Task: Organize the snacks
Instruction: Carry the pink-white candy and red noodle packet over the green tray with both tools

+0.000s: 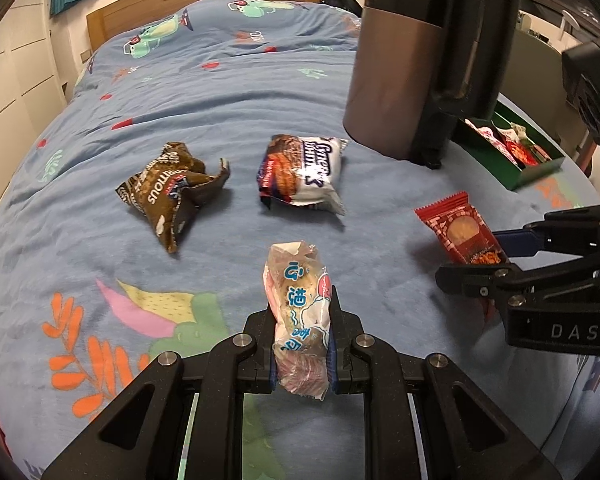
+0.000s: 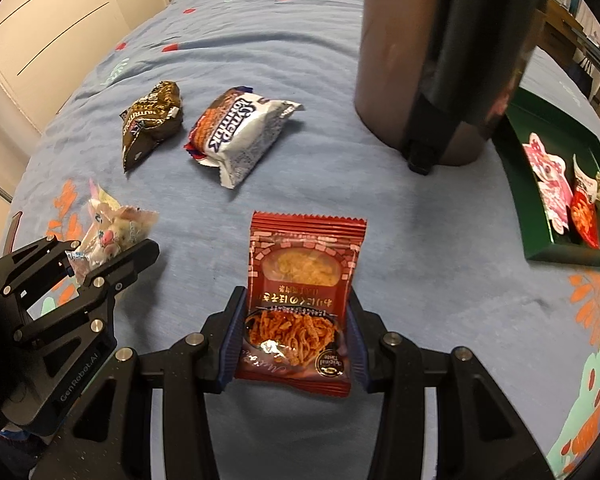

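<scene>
Snacks all over a blue bedspread (image 1: 227, 92) with cartoon prints, and both grippers have one each. Using the big brown jug (image 1: 396, 80) with the black handle as the reference, since it stands upright on the bed and is hard to miss.

Left gripper (image 1: 302, 320) has its jaws clamped tight on a clear-wrapped pastry packet (image 1: 300, 304) with blue lettering, pinched narrow so the wrapper sticks up beyond the fingers. That's well in front of the jug and off to its left, nearer to me.

Right gripper (image 2: 295, 320) is pinching a red noodle-snack packet (image 2: 304, 280) flat across its width, jaws partway apart with the pads pressing on both side edges. It sits in front of the jug too, closer to it than the left one, and the two grippers are near each other, side by side.

Still lying loose on the bedspread: a crumpled brown packet (image 1: 171, 188) and a white-and-blue packet (image 1: 304, 172), both left of the jug, the white one nearer to it, the brown one just beyond that. They're apart, not touching.

Right of the jug, just beside its base, there's a green tray (image 2: 540, 220) with a few packets in it, a pink one (image 2: 548, 176) and a red one (image 2: 584, 216) among them, lying next to each other.
</scene>
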The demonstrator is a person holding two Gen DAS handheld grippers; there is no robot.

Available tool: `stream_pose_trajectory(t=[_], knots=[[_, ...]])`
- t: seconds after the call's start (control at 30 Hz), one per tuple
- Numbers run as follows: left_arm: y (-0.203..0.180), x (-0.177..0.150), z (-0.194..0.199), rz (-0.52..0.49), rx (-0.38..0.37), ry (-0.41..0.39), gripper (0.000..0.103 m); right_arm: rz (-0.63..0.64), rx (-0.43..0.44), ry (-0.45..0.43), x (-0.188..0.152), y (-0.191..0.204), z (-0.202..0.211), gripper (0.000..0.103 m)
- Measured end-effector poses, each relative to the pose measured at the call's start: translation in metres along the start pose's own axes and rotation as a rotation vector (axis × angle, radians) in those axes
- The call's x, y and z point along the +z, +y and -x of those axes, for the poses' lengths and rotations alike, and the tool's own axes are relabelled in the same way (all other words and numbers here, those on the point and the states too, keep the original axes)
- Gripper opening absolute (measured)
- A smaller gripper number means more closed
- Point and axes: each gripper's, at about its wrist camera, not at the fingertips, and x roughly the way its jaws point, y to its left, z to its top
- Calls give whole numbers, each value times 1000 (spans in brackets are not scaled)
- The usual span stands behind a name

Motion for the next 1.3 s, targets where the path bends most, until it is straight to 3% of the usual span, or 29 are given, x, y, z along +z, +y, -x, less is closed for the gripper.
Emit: stream_pose_trajectory(t=[0.53,0.93,1.3], knots=[[-27,-3,1,-46,-42,18,14,-53,-51,-6,-18,-34,20,41],[-46,-4,4,-73,-24,21,14,-62,-65,-9,-22,-48,27,41],[-62,-2,11,-52,-54,43,14,-86,-81,-28,-27,-75,40,41]])
